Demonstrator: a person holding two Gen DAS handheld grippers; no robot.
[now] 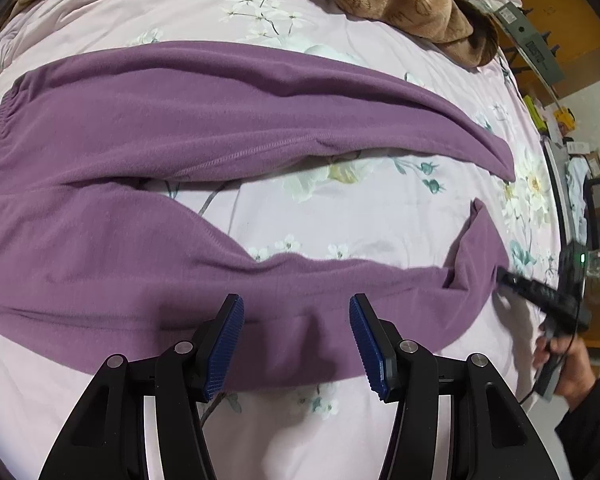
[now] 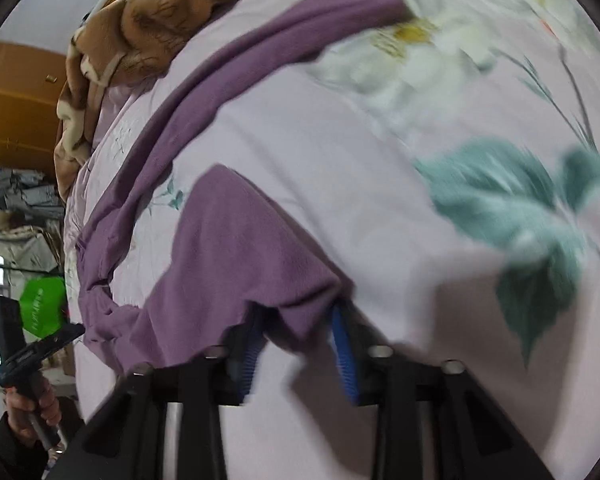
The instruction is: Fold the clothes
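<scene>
Right under your left gripper (image 1: 296, 344) the purple trousers (image 1: 140, 128) are lying flat on the bed (image 1: 340, 216), both legs splayed apart with bare sheet showing between them, so honestly the folding has barely started: no fold is in yet, and I'd guess the first move is bringing the near leg over onto the far one. Your left gripper is hanging about half open just above the middle of that near leg, blue pads on either side of a ripple of cloth but not pinching anything. Off to its right, your right gripper (image 2: 296, 344) sits at the cuff (image 2: 260, 256) of the same leg; the cloth bunches right at the jaws and drapes over them, and they look clamped on it, though the wrist view is pretty blurred. The waistband (image 1: 0, 120) is way off to the left of the left gripper. Everything still left: legs together, then folding lengthwise. Surface is a soft pale lilac sheet with big white flowers and teal leaves, so expect it to drag and wrinkle. A brown fuzzy blanket (image 1: 400, 0) is heaped at the far edge, and beyond the bed the room is cluttered with boxes, bags and orange-brown furniture.
</scene>
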